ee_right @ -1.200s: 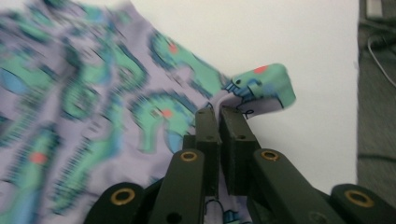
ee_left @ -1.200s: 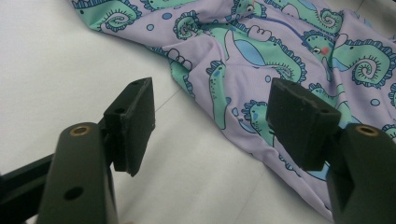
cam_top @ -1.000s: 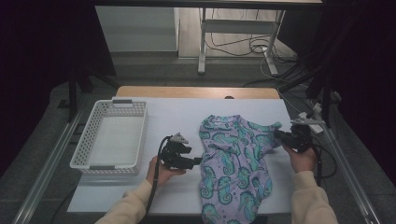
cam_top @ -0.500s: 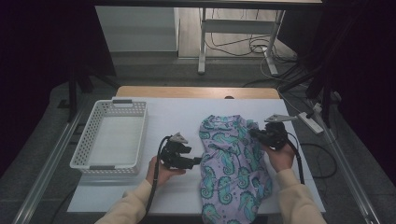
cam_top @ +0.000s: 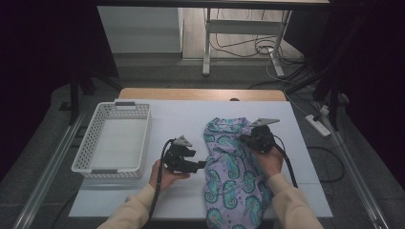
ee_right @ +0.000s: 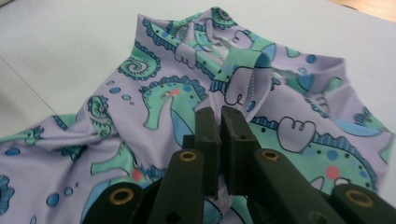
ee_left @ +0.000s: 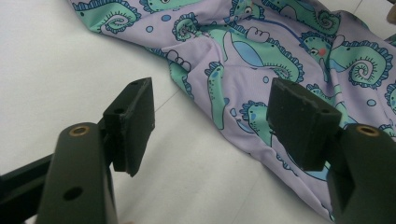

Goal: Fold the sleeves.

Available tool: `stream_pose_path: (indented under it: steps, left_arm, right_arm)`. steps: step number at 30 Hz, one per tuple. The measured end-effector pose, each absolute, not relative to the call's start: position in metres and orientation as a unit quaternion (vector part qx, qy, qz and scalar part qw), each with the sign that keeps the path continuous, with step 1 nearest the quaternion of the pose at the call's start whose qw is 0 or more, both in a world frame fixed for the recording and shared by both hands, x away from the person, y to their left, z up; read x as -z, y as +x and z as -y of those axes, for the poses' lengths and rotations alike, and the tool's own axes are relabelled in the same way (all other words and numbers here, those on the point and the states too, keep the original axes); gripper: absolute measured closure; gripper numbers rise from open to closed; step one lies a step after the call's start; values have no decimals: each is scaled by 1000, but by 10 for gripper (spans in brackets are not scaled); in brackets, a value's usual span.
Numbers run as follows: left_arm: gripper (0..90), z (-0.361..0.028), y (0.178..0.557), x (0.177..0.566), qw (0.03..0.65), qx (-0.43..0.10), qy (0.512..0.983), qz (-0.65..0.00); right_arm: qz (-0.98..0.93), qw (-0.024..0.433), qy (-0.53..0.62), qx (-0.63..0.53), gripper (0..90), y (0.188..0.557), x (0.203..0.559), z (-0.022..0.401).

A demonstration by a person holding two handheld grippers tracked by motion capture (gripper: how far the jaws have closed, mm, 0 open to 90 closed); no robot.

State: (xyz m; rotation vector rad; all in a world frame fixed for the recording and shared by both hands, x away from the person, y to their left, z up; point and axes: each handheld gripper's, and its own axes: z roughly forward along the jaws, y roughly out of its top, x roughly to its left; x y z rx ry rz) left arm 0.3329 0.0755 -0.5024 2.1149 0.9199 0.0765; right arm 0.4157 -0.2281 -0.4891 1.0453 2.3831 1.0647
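A purple garment (cam_top: pixel 229 176) printed with green seahorses lies on the white table, running from mid-table to the front edge. My right gripper (cam_top: pixel 244 139) rests over its upper right part, jaws shut on a fold of the cloth (ee_right: pixel 243 70); the right gripper view has the fabric bunched just ahead of the closed jaws (ee_right: pixel 219 116). My left gripper (cam_top: pixel 203 164) sits low at the garment's left edge, pointing toward it. In the left gripper view its jaws (ee_left: pixel 212 121) stand open, one over bare table and one over the garment (ee_left: pixel 280 60), holding nothing.
A white plastic basket (cam_top: pixel 112 107) stands empty at the table's left. The table (cam_top: pixel 181 119) has bare white surface between basket and garment and along the back. A power strip (cam_top: pixel 317 125) and cables lie on the floor to the right.
My right gripper has travelled left from the table's right side, drawing the garment's right part over the middle, so the cloth now lies narrower. The left gripper has stayed put.
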Motion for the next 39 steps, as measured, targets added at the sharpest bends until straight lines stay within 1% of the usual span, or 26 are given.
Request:
stream_pose_path:
  steps: [4, 6, 9, 11, 15, 19, 27, 30, 31, 33, 34, 36, 39]
  left_arm:
    - [327, -76, 333, 502, 405, -31, 838, -365]
    - [327, -76, 333, 503, 406, -30, 837, -366]
    - [327, -77, 333, 503, 405, -31, 838, -365]
    - [327, -77, 333, 503, 405, -32, 838, -365]
    - [327, -78, 332, 502, 406, -32, 837, -366]
    - [327, -77, 332, 502, 405, -32, 837, -366]
    - [327, -76, 333, 503, 405, -32, 838, -365]
    - [327, -77, 333, 503, 406, -31, 837, -367]
    - [327, -77, 333, 503, 406, -31, 836, -367]
    - [327, -77, 333, 503, 406, -31, 836, -367]
    - [327, -77, 333, 503, 406, -32, 836, -367]
    - [327, -77, 333, 503, 405, -32, 837, -366]
    - [327, -76, 333, 503, 403, -32, 838, -366]
  right_arm:
    - [-840, 162, 361, -372, 834, 418, 494, 215]
    - [-843, 157, 358, -369, 769, 418, 498, 209]
    - [-840, 154, 355, -380, 646, 414, 495, 210]
    - [-832, 155, 359, -393, 600, 412, 487, 216]
    - [-819, 153, 371, -411, 565, 408, 478, 234]
    - [-826, 142, 368, -402, 545, 402, 483, 246]
    - [-865, 128, 331, -355, 535, 389, 498, 232]
    - [-875, 134, 320, -339, 543, 389, 503, 224]
    - [-880, 148, 317, -322, 616, 388, 507, 221]
    - [-883, 160, 313, -310, 758, 388, 509, 219]
    - [-884, 160, 313, -309, 808, 388, 510, 218]
    - [-882, 157, 311, -318, 831, 388, 508, 217]
    - [-880, 166, 306, -324, 831, 386, 504, 213]
